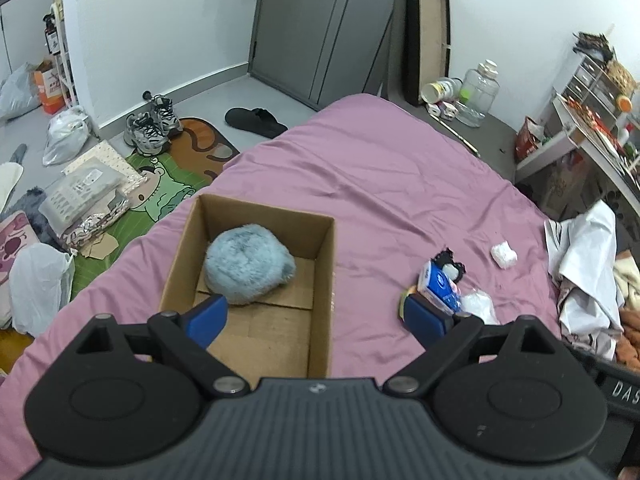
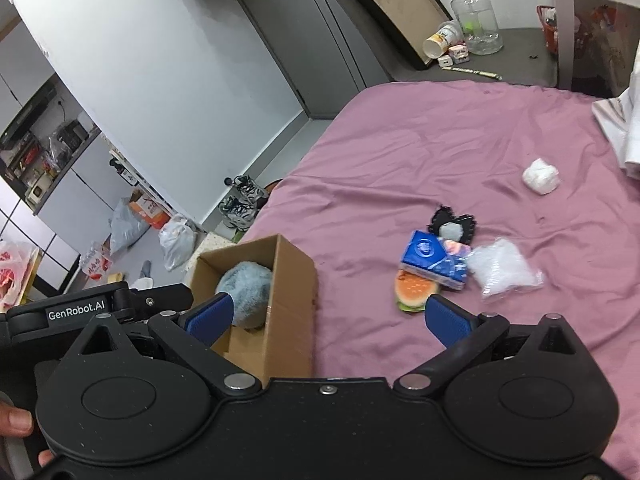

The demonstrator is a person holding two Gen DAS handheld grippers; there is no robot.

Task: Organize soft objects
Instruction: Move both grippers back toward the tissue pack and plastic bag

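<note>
Open cardboard box (image 1: 320,272) sits on the pink bed sheet (image 1: 380,168), near the bed's left edge. Fluffy light-blue plush ball (image 1: 246,266) lies inside the box, against its far-left corner, on the box floor. Left gripper (image 1: 316,316) hangs above the near end of the box, fingers (image 1: 208,318) spread wide, nothing between them. Right gripper (image 2: 330,318) also has its fingers (image 2: 448,320) spread wide and empty, hovering over the sheet between the box and the loose pile.

Loose pile to the right of the box, well apart from it: blue tissue pack (image 2: 434,260) lying on top of a burger-shaped squishy toy (image 2: 414,292), clear plastic bag (image 2: 504,272) touching the pack's right side, small black frilly piece with a grey pompom (image 2: 452,224) just behind the pack. Crumpled white wad (image 2: 540,176) farther back on the sheet, apart from the pile. White bedding or clothes bunched at the bed's right edge (image 1: 584,264). Sneakers (image 1: 154,128) and a cartoon rug (image 1: 160,196) on the floor left of the bed
</note>
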